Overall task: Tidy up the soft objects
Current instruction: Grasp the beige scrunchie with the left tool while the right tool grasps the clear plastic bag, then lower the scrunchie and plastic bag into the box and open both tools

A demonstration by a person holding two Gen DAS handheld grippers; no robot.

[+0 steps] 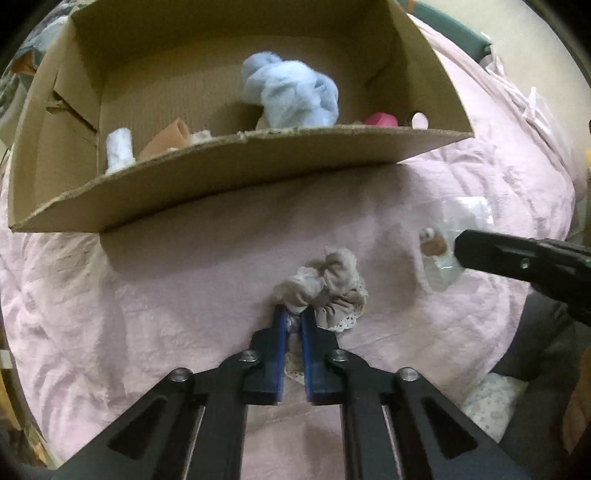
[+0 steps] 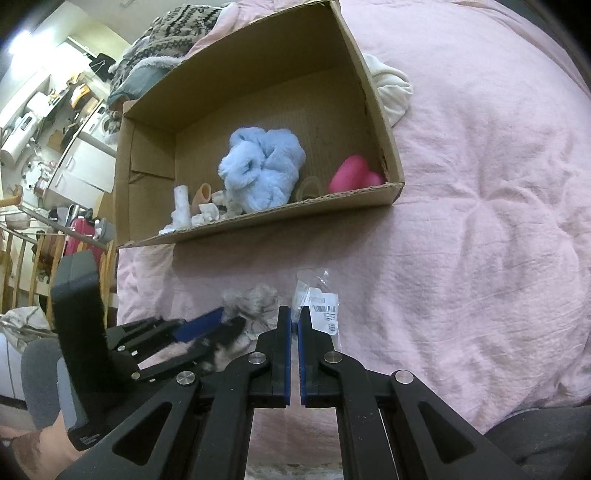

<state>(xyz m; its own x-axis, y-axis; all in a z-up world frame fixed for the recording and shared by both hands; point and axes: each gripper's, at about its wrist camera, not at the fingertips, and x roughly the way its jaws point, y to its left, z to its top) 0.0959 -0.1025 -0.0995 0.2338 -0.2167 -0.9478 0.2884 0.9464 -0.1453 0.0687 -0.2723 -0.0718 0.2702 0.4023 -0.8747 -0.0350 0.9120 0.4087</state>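
My left gripper is shut on a beige frilly scrunchie lying on the pink bedspread, just in front of a cardboard box. The box holds a fluffy light-blue plush, a white roll, a tan tube and a pink item. My right gripper is shut on a clear plastic bag with a barcode label, beside the scrunchie. The left gripper shows at the right wrist view's left. The bag holds a small brown toy.
A white cloth lies behind the box's right wall. Patterned knitwear is piled beyond the box. Room furniture and a red suitcase stand off the bed's left edge. A dark cushion is at the near right.
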